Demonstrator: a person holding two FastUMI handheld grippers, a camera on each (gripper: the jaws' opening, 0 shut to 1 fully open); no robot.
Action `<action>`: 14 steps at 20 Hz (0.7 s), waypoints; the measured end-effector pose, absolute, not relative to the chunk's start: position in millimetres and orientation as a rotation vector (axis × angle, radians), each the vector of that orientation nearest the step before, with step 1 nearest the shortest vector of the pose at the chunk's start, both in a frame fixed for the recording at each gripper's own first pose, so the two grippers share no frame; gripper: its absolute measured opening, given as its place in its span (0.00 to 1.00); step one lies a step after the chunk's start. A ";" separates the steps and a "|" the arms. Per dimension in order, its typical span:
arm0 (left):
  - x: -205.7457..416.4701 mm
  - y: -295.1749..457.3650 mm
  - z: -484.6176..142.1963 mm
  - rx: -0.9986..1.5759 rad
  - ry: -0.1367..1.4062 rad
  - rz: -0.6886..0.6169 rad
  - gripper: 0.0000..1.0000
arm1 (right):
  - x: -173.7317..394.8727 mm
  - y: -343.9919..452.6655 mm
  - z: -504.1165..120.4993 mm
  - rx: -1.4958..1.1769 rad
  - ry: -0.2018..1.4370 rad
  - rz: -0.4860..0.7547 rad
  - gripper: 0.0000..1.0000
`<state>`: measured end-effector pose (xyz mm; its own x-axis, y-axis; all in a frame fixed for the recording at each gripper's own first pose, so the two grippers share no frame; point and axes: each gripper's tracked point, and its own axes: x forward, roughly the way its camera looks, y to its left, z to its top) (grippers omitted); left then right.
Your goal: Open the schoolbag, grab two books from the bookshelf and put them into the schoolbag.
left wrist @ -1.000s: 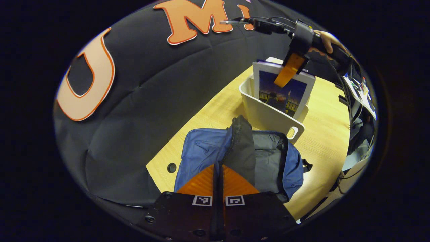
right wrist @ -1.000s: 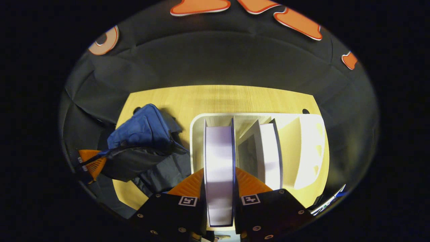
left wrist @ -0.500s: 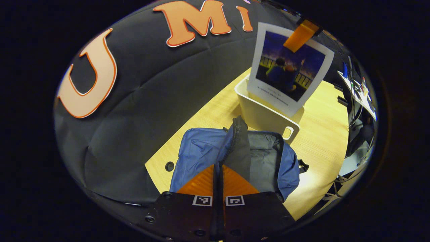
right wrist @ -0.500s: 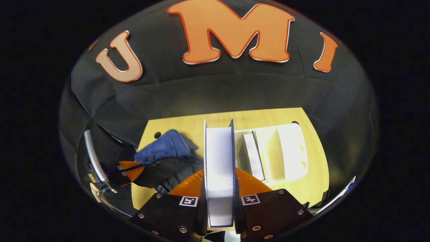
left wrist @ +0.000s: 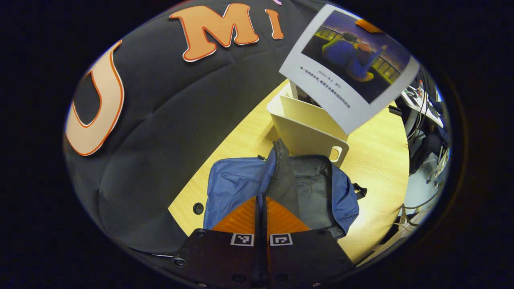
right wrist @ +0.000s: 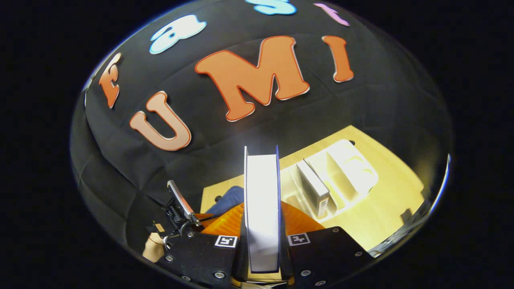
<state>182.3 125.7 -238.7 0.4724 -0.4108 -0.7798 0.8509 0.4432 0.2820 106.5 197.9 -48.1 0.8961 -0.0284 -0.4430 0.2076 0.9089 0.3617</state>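
The blue schoolbag (left wrist: 237, 188) lies on the table with its grey inside (left wrist: 315, 188) showing. My left gripper (left wrist: 261, 199) is shut on the bag's dark flap (left wrist: 281, 176) and holds it upright. A white-bordered book (left wrist: 349, 68) hangs tilted in the air above the white bookshelf (left wrist: 305, 132). In the right gripper view that book (right wrist: 261, 200) stands edge-on, and my right gripper (right wrist: 262, 206) is shut on it. A second book (right wrist: 315, 188) stands in the bookshelf (right wrist: 349, 168). A corner of the schoolbag (right wrist: 227, 198) shows below left of the held book.
The wooden table (left wrist: 377, 160) has a round cable hole (left wrist: 198, 208) left of the bag. Cables and equipment (left wrist: 421, 116) lie beyond the table's right edge. A hand (right wrist: 154, 247) holds the left gripper's handle (right wrist: 180, 204).
My right gripper has lifted the book out of the bookshelf, raised it high and tilted it. The left gripper still holds the bag's flap up.
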 end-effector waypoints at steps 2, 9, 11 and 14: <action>182.1 127.4 -239.7 0.742 0.691 -0.882 0.01 | 107.2 206.3 -80.8 0.499 0.455 -0.148 0.31; 177.2 125.9 -231.7 0.718 0.664 -0.887 0.01 | 104.8 228.0 -194.9 0.844 0.453 -0.160 0.30; 175.4 125.9 -226.0 0.721 0.653 -0.889 0.00 | 107.4 226.1 -224.4 0.883 0.448 -0.192 0.30; 173.6 123.7 -223.9 0.728 0.651 -0.893 0.00 | 123.1 236.4 -250.0 0.959 0.426 -0.178 0.30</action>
<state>173.6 123.7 -223.9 0.4736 -0.4500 -0.7571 0.8585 0.4280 0.2826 123.1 236.4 -250.0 0.9031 0.0392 -0.4277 0.3321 0.5678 0.7532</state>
